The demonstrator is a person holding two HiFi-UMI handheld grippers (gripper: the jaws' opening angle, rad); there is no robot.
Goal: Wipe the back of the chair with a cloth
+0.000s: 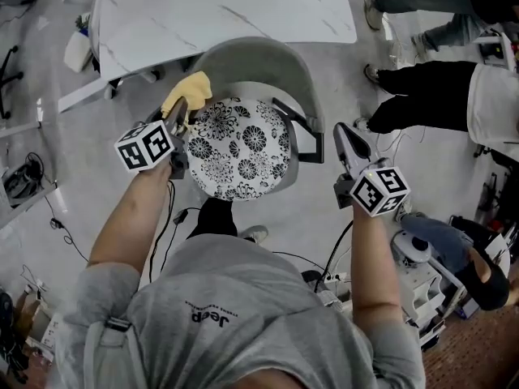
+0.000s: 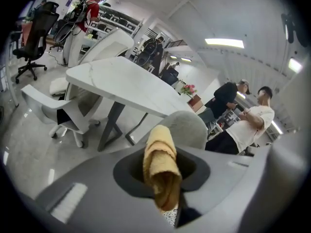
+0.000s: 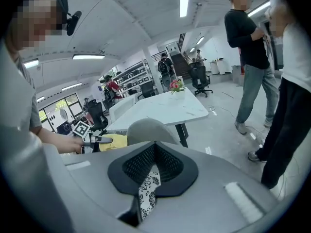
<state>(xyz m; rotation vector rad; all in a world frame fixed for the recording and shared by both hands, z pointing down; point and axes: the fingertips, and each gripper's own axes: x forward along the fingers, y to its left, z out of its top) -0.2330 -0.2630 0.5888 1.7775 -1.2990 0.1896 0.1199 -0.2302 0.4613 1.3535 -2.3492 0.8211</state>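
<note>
In the head view the chair's grey curved back (image 1: 251, 63) rises behind a seat cushion (image 1: 239, 148) with a black-and-white flower print. My left gripper (image 1: 180, 113) is shut on a yellow cloth (image 1: 188, 91), which rests at the left end of the chair back. The left gripper view shows the cloth (image 2: 162, 171) bunched between the jaws, with the chair back (image 2: 187, 127) just beyond. My right gripper (image 1: 350, 140) hangs to the right of the seat, apart from the chair, jaws together and holding nothing. The right gripper view shows the chair back (image 3: 148, 130), the cloth (image 3: 114, 141) and the flowered cushion (image 3: 147, 191) through the jaw slit.
A white marble table (image 1: 219, 10) stands directly behind the chair. People stand close on the right (image 1: 430, 96). Cables and a power strip (image 1: 332, 278) lie on the floor by my feet. A white chair (image 2: 53, 113) sits left of the table.
</note>
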